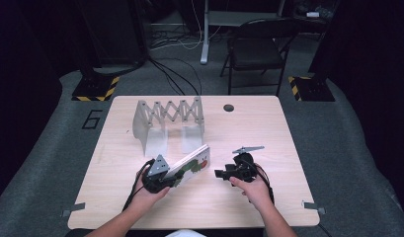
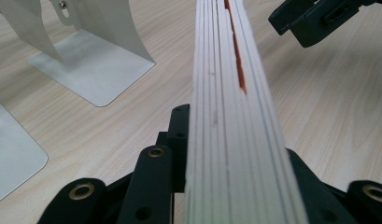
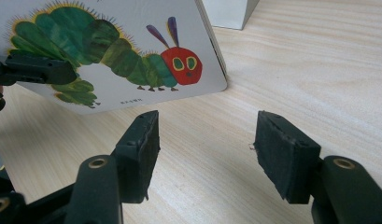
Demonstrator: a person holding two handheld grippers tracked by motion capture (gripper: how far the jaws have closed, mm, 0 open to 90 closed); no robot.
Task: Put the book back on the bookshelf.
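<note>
High view: fixed above the near edge of the table (image 1: 140, 207), facing forward and down, far enough to take in the whole top and the floor beyond. Left gripper view: close, low, along the page edge of the book (image 2: 230, 116). Right gripper view: close, low, facing the cover. Shared by all three: book and surrounding tabletop.

Wooden table (image 1: 268, 148), metal rack (image 1: 167, 121)
</note>
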